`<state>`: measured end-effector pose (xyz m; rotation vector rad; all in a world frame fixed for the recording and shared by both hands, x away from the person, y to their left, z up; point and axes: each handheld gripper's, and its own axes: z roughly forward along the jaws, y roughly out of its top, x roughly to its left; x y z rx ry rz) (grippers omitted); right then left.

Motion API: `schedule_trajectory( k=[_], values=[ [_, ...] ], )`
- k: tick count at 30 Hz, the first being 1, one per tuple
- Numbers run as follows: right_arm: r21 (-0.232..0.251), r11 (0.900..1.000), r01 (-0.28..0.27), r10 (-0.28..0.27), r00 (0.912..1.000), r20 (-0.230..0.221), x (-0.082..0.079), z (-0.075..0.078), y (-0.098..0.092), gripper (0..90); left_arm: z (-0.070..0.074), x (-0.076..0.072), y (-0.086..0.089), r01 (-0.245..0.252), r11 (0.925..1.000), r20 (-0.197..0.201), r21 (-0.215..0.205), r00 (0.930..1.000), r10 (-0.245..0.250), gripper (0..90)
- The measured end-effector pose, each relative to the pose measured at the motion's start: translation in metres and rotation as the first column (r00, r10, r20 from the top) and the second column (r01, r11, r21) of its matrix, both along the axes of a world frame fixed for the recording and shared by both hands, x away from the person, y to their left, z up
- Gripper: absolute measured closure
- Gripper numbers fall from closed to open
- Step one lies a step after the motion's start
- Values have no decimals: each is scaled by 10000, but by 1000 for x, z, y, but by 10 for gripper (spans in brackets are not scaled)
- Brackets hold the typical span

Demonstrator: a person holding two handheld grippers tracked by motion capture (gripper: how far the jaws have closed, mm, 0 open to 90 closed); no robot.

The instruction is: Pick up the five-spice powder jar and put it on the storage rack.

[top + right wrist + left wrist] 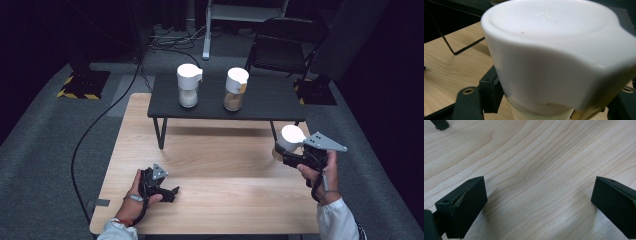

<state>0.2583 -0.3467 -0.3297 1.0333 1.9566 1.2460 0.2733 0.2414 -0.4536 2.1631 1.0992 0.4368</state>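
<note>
Right gripper [289,154]: pinched on a white-lidded jar [290,138], jaws pressed against the jar just under its lid, held clear of the wooden table [215,160].
Held jar: upright between the jaws, lid towards the camera in the right gripper view [554,50].
Left gripper [172,191]: jaws spread wide with only bare wood between them, resting low on the table, well apart from the right one.
Beyond the right gripper: a small dark table [265,102] with two more white-lidded jars, one holding white stuff [188,85], one brown [235,88].

High overview; gripper views close (shared tabletop [215,165])
</note>
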Motion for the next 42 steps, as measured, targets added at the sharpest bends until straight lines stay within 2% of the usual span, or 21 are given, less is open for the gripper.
schedule_trajectory(
  k=[15,27,42],
  values=[
    [-165,9997,200,-194,9992,341,5,35,10,296,0,0,0,0,10000,-1,1,10000,0,1],
    [-248,9994,254,-236,9973,689,19,61,22,296,0,0,0,1,10000,-3,3,10000,-1,1],
    [-113,9983,563,-553,9956,759,38,76,28,296,0,0,0,4,10000,-4,7,10000,-4,1]
  ],
)
